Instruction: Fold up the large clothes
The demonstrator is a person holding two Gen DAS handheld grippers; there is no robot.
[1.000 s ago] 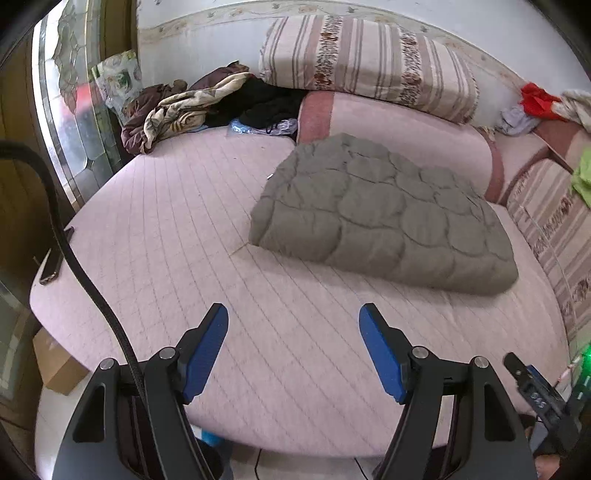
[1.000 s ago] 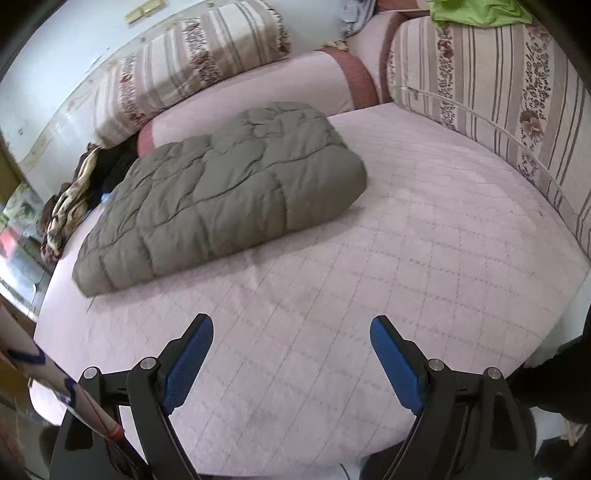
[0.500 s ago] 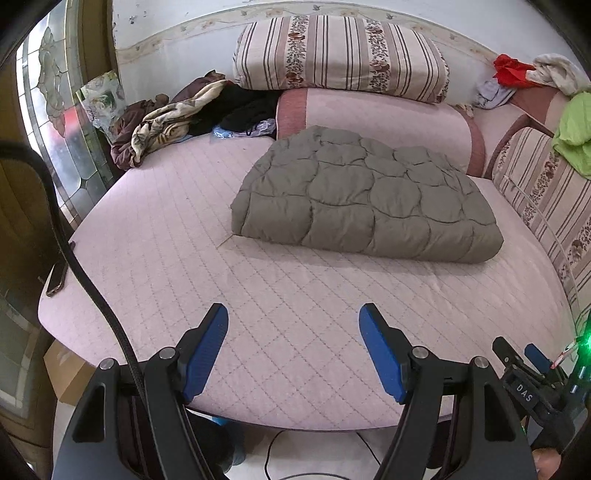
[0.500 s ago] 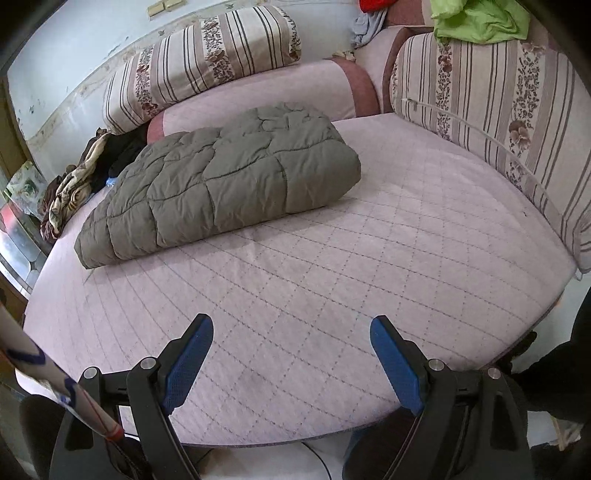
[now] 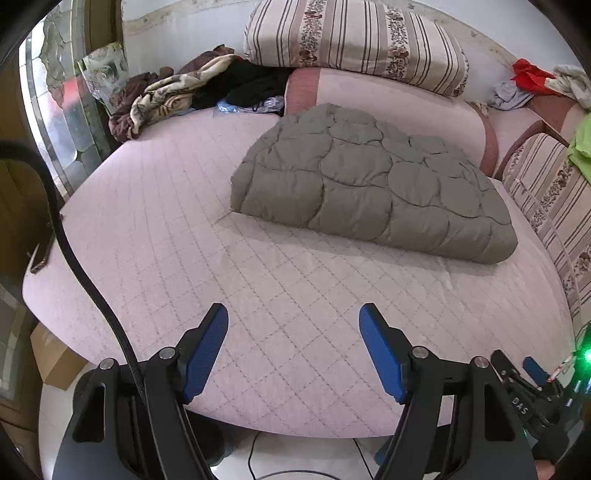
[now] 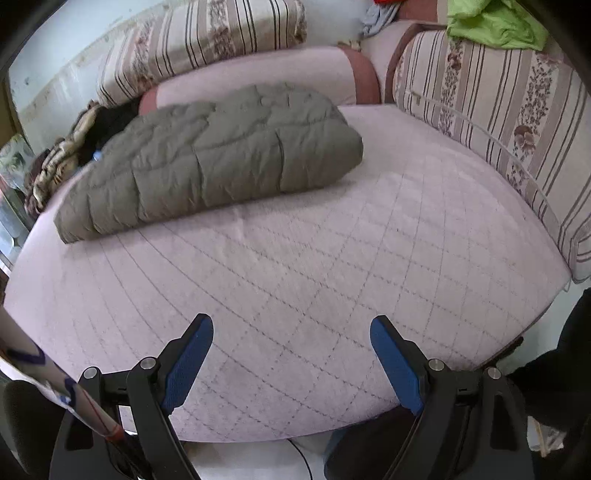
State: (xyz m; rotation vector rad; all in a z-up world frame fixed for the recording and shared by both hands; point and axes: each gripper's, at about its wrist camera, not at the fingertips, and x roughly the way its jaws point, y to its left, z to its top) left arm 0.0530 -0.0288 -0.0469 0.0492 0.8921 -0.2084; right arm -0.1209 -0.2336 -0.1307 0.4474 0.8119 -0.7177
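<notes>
folded grey quilted coat (image 5: 373, 184) on pink bed (image 5: 155, 221); "das" on neighbouring device (image 5: 519, 406)

Home bedroom, quilted bed (image 5: 229, 280), striped pillows (image 5: 354, 40)

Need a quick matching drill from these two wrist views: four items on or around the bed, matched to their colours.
Items:
1. quilted jacket
2. bed cover
3. cloth on the right-hand cushion
4. hand-held gripper pads

Colours:
A. blue
B. pale pink
C. grey-olive
D. bright green

Pairs: 1-C, 2-B, 3-D, 4-A
</notes>
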